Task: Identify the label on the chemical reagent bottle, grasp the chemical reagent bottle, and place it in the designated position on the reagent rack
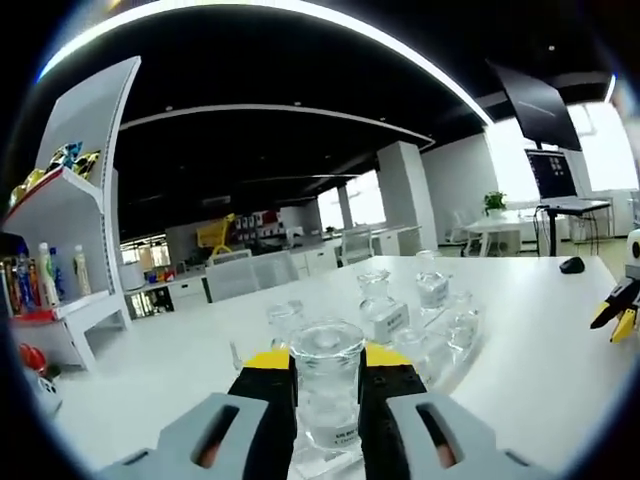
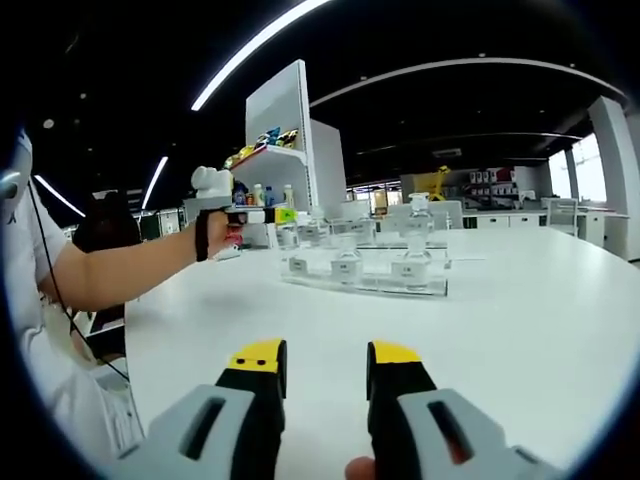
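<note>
My left gripper (image 1: 326, 360) is shut on a clear glass reagent bottle (image 1: 327, 400) with a small white label low on its front, held above the white table (image 1: 540, 350). Just beyond it lies the clear reagent rack (image 1: 425, 335) with several similar glass bottles. In the right gripper view the same rack (image 2: 365, 270) stands mid-table, and the left gripper (image 2: 262, 215), held in a person's hand, hovers at the rack's left end. My right gripper (image 2: 325, 356) is open over bare table, nothing between its fingers. Its yellow tips (image 1: 618, 312) show at the right edge of the left gripper view.
A white shelf unit (image 1: 75, 250) with coloured bottles stands left of the table, also seen behind the rack as a shelf unit (image 2: 280, 150). A monitor on a stand (image 1: 552, 170) and a small black object (image 1: 572, 265) are at the far right. A person's arm (image 2: 120, 270) reaches in from the left.
</note>
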### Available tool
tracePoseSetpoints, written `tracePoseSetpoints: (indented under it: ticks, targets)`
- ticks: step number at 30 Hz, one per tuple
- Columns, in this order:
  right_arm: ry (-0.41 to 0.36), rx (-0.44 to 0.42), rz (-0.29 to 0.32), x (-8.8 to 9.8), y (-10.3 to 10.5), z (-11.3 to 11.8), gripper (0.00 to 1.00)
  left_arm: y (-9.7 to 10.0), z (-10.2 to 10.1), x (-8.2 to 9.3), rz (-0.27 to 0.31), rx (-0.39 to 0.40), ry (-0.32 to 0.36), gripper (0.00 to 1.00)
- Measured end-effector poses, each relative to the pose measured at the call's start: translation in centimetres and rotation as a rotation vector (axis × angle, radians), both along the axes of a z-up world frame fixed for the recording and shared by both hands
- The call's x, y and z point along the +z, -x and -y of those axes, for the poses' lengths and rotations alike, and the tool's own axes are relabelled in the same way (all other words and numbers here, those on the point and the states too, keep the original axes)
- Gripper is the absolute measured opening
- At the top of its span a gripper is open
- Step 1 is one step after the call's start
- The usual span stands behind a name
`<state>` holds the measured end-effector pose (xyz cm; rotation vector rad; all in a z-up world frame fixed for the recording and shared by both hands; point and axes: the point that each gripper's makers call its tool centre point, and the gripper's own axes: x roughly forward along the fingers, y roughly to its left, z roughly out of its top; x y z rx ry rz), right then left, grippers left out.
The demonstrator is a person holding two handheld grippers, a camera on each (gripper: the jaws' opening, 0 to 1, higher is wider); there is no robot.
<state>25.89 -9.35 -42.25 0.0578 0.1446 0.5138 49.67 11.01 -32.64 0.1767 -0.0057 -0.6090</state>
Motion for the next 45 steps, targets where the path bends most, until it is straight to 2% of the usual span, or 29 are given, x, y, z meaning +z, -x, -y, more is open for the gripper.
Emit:
tracePoseSetpoints:
  ticks: [4, 10, 26, 35, 45]
  targets:
    - [-0.003, -0.007, -0.001, 0.0, 0.0, 0.2, 0.3, -1.0, 0.4, 0.3, 0.011, 0.003, -0.005, 0.22]
    - [-0.004, 0.002, -0.001, -0.1, 0.0, -0.1, 0.3, -2.3, 1.3, -0.6, 0.0, 0.023, -0.015, 0.23]
    - [-0.007, 0.007, -0.004, -0.3, 0.0, -0.1, 0.3, -3.8, 0.5, -2.5, -0.023, 0.08, -0.009, 0.23]
    - [-0.005, 0.006, -0.006, -0.5, -0.3, 0.5, 0.3, -3.9, 0.2, -3.3, -0.035, 0.104, 0.011, 0.23]
    - [-0.003, 0.005, -0.008, -0.6, -0.4, 0.6, 0.3, -4.4, -0.5, -5.2, -0.086, 0.149, 0.035, 0.24]
